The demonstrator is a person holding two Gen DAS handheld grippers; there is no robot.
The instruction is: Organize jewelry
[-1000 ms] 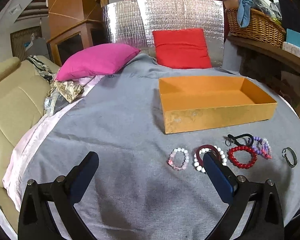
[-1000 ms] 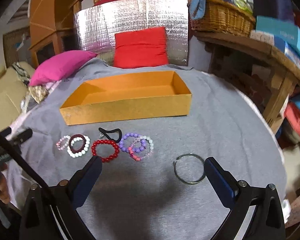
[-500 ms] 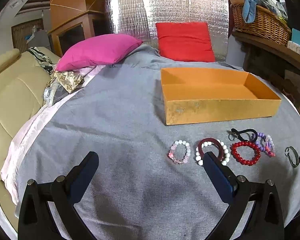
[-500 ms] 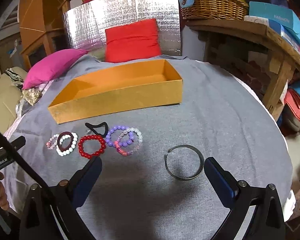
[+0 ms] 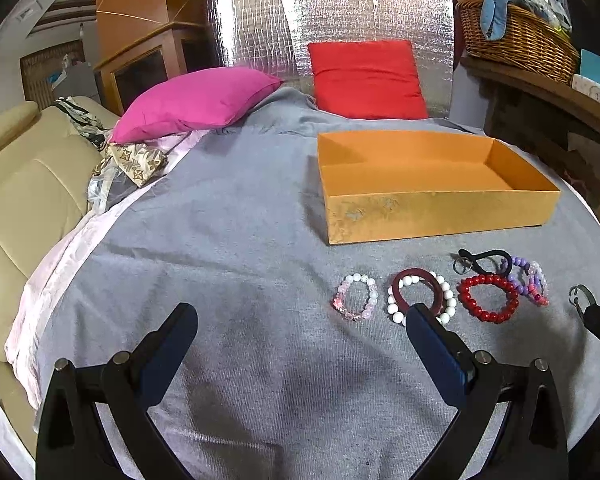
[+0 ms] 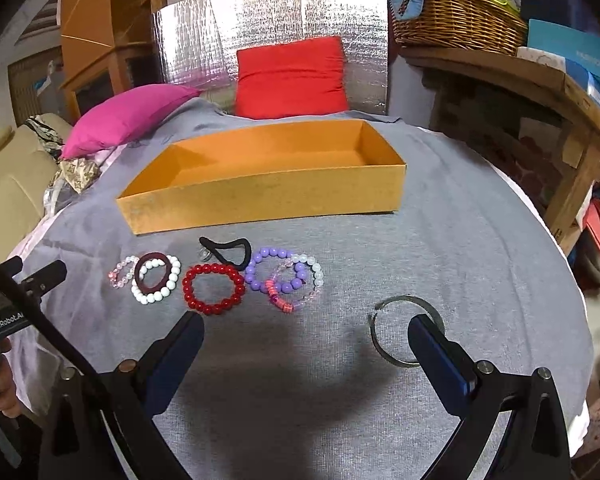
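An empty orange box (image 5: 440, 212) (image 6: 260, 204) stands on the grey cloth. In front of it lies a row of bracelets: pink-white (image 5: 356, 297), white beads under a dark red ring (image 5: 420, 294) (image 6: 156, 276), red beads (image 5: 488, 298) (image 6: 214, 289), purple and clear beads (image 6: 284, 276), a black hair tie (image 6: 228, 250) and a metal bangle (image 6: 408, 330). My left gripper (image 5: 300, 328) is open and empty, just before the white bracelet. My right gripper (image 6: 306, 338) is open and empty; its right finger overlaps the bangle.
A pink pillow (image 5: 196, 102) and a red pillow (image 5: 368, 80) lie at the back against silver foil. A beige sofa (image 5: 24, 192) is at the left. A wooden shelf with a wicker basket (image 6: 456, 20) is at the right. The cloth's edge drops off at the right.
Both grippers have moved forward and lower toward the jewelry. The bangle now sits closer to my right gripper's right finger. Nothing on the cloth has moved.
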